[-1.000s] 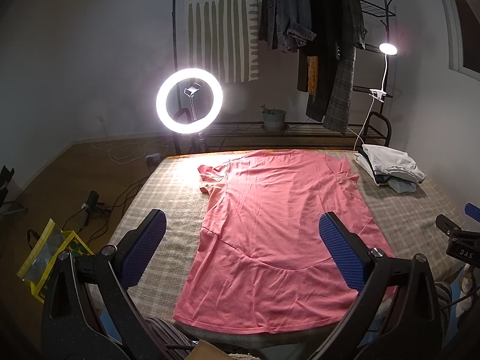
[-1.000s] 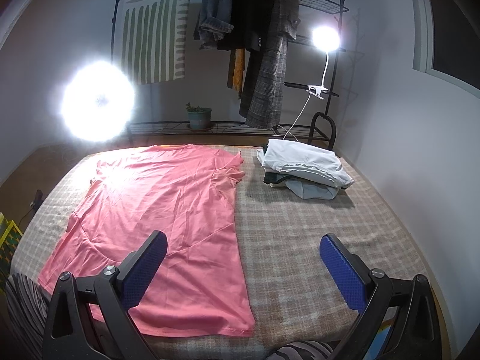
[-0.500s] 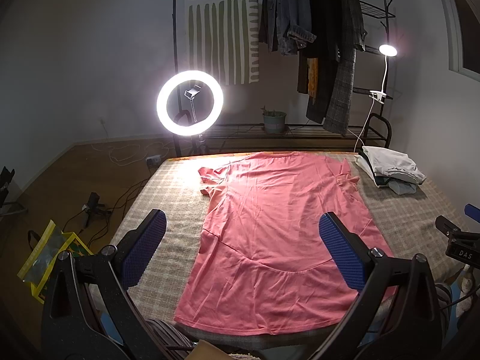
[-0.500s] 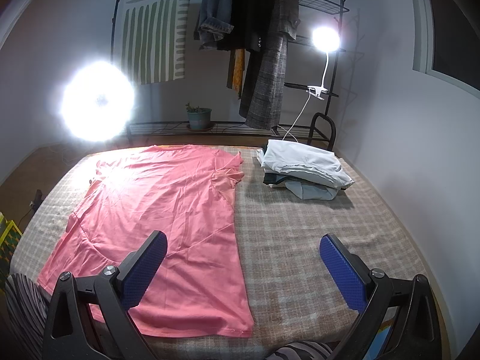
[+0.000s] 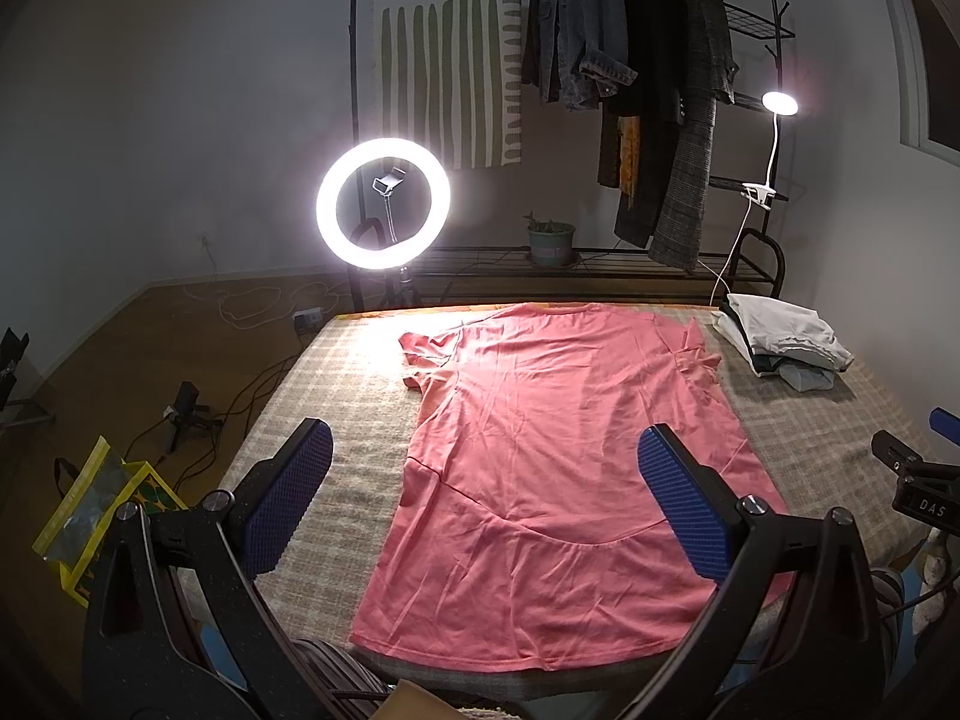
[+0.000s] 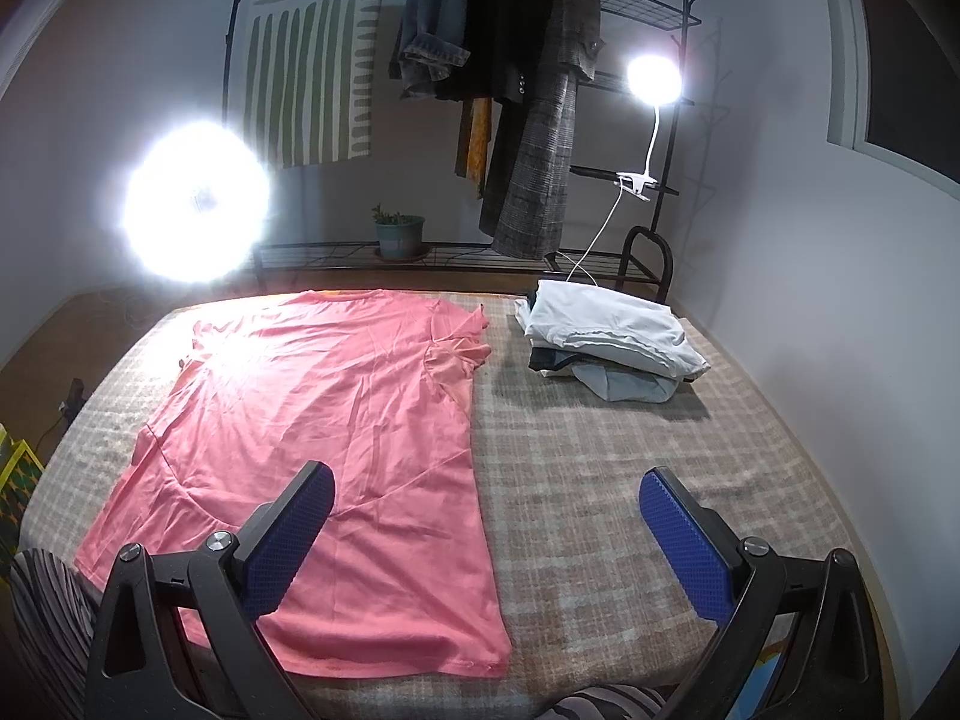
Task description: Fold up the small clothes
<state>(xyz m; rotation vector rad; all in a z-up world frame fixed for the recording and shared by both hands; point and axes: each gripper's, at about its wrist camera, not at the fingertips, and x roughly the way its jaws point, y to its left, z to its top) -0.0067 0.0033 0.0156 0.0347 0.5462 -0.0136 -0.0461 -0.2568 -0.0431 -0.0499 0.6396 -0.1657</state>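
A pink T-shirt (image 5: 558,456) lies spread flat on the checked bed cover (image 5: 360,396), hem toward me, both short sleeves turned in. My left gripper (image 5: 486,492) hovers open above the hem end, holding nothing. In the right wrist view the T-shirt (image 6: 336,420) fills the left half of the bed. There my right gripper (image 6: 486,534) is open and empty over the shirt's right edge and bare cover (image 6: 600,480). Part of the right gripper's frame (image 5: 918,480) shows at the left wrist view's right border.
A stack of folded clothes (image 6: 612,348) sits at the far right of the bed (image 5: 780,342). Beyond the bed stand a lit ring light (image 5: 384,210), a clothes rack with hanging coats (image 5: 660,90), a clip lamp (image 6: 654,81) and a potted plant (image 5: 551,237). A yellow bag (image 5: 90,516) and cables lie on the floor.
Both grippers stay open and almost still. The left wrist view has shifted very slightly; the T-shirt has not moved.
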